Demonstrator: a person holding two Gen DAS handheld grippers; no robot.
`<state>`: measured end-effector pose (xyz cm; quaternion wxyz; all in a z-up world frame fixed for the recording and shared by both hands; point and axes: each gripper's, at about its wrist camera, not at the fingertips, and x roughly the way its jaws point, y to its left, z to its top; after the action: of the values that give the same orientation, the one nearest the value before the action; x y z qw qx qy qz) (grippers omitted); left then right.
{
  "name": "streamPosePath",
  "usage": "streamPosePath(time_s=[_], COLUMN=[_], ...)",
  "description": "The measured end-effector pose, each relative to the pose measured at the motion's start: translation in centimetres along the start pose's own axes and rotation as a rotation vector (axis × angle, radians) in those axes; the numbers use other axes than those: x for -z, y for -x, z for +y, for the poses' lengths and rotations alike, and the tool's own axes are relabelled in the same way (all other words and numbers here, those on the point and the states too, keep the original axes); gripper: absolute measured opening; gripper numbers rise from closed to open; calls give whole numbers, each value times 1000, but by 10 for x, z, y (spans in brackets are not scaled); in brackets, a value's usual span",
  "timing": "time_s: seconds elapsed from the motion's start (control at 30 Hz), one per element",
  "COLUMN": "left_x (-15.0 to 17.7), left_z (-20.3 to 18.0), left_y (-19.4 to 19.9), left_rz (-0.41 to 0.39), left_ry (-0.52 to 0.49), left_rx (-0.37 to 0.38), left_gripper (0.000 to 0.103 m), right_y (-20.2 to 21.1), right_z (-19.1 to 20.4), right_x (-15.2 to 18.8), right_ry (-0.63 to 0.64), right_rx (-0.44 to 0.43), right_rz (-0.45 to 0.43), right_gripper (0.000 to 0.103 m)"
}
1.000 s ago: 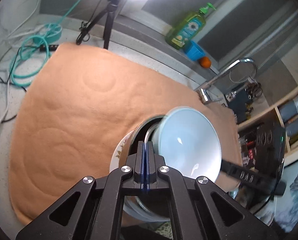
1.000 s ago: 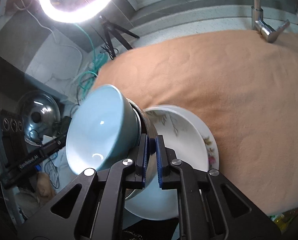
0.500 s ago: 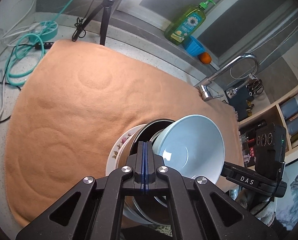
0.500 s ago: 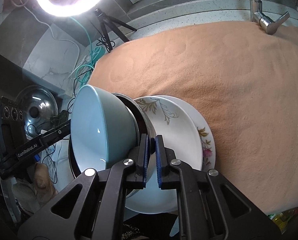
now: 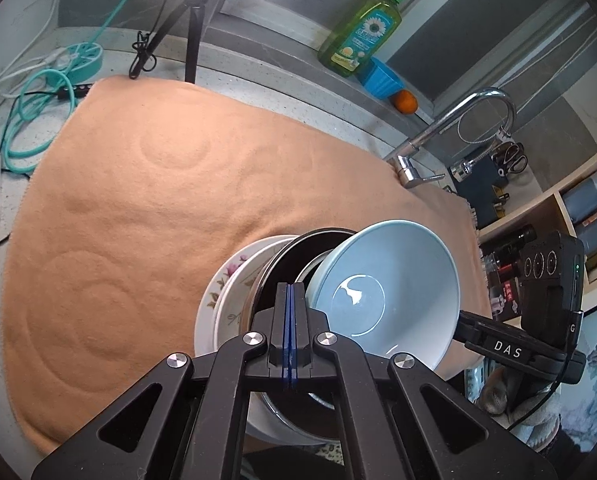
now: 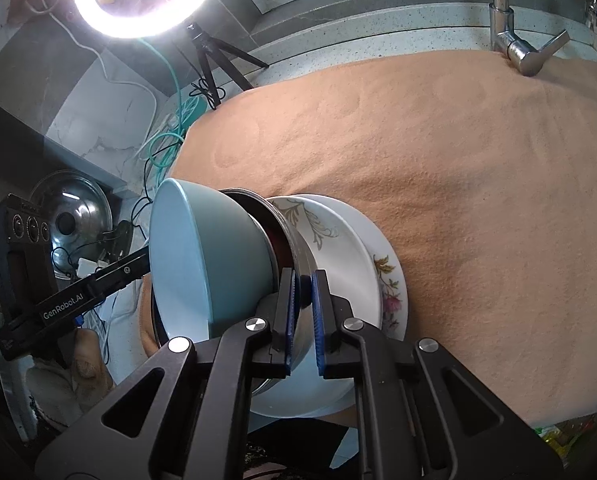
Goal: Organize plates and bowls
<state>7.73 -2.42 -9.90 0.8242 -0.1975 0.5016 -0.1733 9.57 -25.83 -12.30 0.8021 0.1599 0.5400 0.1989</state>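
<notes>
A pale blue bowl lies tipped on its side inside a steel bowl. The steel bowl leans on two stacked floral plates at the near edge of the orange mat. My right gripper is shut on the steel bowl's wall, one pad on each side. In the left wrist view its arm reaches in from the right behind the blue bowl. My left gripper is shut, pads pressed together, just in front of the steel bowl's rim. Nothing shows between its pads.
A faucet stands at the mat's far right. A dish soap bottle, a blue cup and an orange sit on the back ledge. A tripod and teal cables are at the far left, shelves on the right.
The blue bowl has sunk lower into the steel bowl and tipped further toward the left gripper's side. Both grippers stay shut and have hardly moved.
</notes>
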Motion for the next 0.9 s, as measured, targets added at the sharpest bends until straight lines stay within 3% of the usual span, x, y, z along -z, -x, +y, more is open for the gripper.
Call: streamPosePath(time_s=[0.27, 0.9], left_x=[6, 16], left_z=[-7, 0], left_y=[-3, 4], left_rz=[19, 41], left_ry=[-8, -2], left_rx=[17, 10], left_gripper=[0, 0], right_y=[7, 9], right_z=[-5, -14], right_x=[2, 10], right_ry=[7, -18], right_rx=[22, -32], right_rz=[7, 18], right_gripper=[8, 12])
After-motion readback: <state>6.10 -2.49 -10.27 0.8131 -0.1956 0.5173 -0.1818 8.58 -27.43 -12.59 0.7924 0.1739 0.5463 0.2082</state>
